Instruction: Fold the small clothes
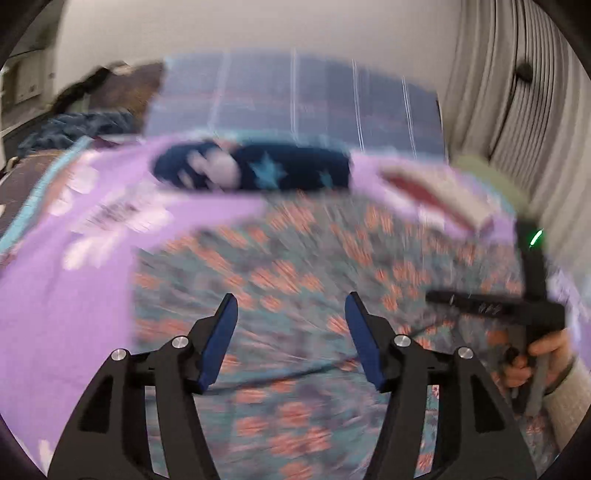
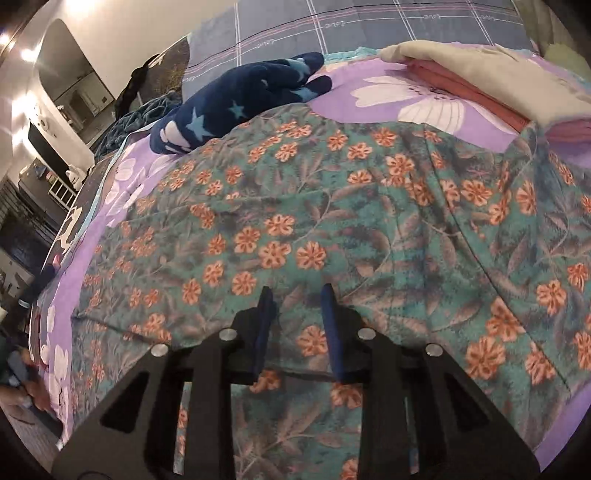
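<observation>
A teal garment with orange flowers (image 2: pixel 351 206) lies spread on a purple flowered bedsheet (image 2: pixel 388 99); it also shows, blurred, in the left wrist view (image 1: pixel 295 258). My left gripper (image 1: pixel 291 302) is open and empty above the garment. My right gripper (image 2: pixel 297 295) is partly open, its blue fingertips low over the garment's near part, with nothing held between them. The right tool, held in a hand (image 1: pixel 535 350), shows at the right of the left wrist view.
A navy star-patterned cloth (image 2: pixel 236 107) lies at the garment's far edge. A folded pile of beige and red clothes (image 2: pixel 498 92) sits at the far right. A checked grey pillow (image 2: pixel 369 26) is behind. Room furniture stands at the left.
</observation>
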The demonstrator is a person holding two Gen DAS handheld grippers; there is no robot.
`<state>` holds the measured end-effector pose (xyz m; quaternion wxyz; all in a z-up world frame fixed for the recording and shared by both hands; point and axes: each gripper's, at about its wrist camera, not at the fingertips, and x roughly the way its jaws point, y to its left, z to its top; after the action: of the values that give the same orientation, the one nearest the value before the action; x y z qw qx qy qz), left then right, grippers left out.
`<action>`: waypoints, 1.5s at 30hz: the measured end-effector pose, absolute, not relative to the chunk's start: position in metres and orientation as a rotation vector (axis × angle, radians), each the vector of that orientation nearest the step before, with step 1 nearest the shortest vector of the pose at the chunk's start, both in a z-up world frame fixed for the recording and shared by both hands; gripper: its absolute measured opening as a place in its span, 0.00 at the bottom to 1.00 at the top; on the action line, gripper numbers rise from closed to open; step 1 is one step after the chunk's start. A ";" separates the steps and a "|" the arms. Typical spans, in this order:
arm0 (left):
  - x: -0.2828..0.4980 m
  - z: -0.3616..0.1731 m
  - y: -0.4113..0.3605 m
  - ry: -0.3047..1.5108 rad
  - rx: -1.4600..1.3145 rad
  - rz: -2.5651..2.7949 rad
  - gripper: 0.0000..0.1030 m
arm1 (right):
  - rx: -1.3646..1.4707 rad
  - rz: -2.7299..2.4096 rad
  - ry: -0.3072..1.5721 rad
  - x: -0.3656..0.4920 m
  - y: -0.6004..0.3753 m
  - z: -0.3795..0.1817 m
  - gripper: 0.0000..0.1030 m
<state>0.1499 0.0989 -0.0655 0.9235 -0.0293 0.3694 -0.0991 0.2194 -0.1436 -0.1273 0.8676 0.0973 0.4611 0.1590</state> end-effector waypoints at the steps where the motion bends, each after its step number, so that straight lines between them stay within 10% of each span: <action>1: 0.159 -0.078 0.086 0.807 -0.043 -0.200 0.59 | 0.197 0.324 0.965 0.215 -0.144 -0.123 0.27; 6: 0.167 -0.114 0.042 0.874 0.149 -0.100 0.61 | 0.290 0.211 0.746 0.171 -0.222 -0.066 0.21; 10: 0.169 -0.118 0.054 0.881 0.092 -0.119 0.65 | 0.466 -0.024 0.624 0.140 -0.353 -0.039 0.33; 24: 0.169 -0.119 0.053 0.879 0.099 -0.095 0.72 | 1.121 -0.360 0.475 0.097 -0.578 -0.103 0.31; 27: 0.169 -0.119 0.054 0.877 0.101 -0.090 0.72 | 1.117 -0.416 0.495 0.112 -0.584 -0.101 0.12; 45: 0.169 -0.119 0.060 0.878 0.056 -0.111 0.74 | 0.380 0.592 0.733 0.188 -0.177 -0.027 0.05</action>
<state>0.1688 0.0599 -0.1189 0.9032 0.0269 0.4249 -0.0539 0.1877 -0.1773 -0.0267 0.8736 0.1822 0.3511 0.2835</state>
